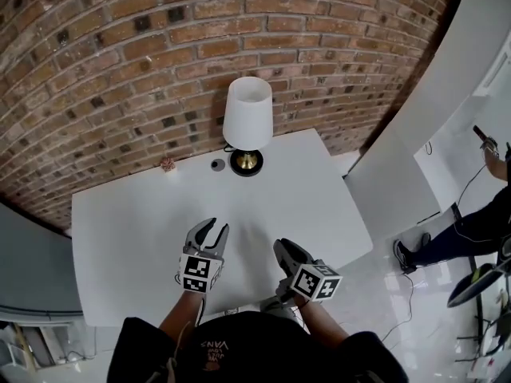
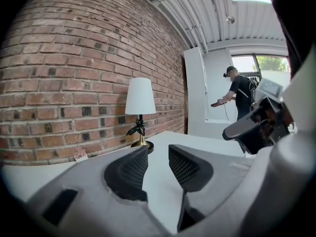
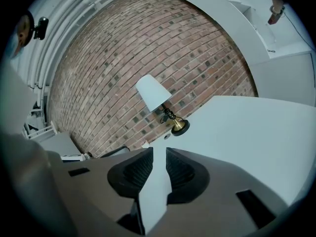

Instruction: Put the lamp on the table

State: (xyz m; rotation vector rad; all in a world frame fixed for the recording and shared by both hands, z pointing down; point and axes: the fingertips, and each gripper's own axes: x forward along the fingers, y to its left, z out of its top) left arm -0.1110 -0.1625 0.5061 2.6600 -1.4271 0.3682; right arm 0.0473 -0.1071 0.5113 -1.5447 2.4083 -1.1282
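Observation:
The lamp (image 1: 247, 114) has a white shade and a brass base on a black foot. It stands upright at the far edge of the white table (image 1: 128, 222), close to the brick wall. It also shows in the left gripper view as the lamp (image 2: 139, 97) and in the right gripper view as the lamp (image 3: 154, 94). My left gripper (image 1: 212, 228) (image 2: 158, 152) hovers over the table's near half, well short of the lamp, jaws apart and empty. Beside it, my right gripper (image 1: 281, 248) (image 3: 159, 152) has a narrow gap between its jaws, and nothing is held.
A small pink object (image 1: 167, 163) and a grey disc (image 1: 218, 164) lie left of the lamp's base. The brick wall (image 1: 120, 70) backs the table. A white partition (image 1: 415, 134) stands at the right, with a person (image 1: 471, 230) beyond it on the glossy floor.

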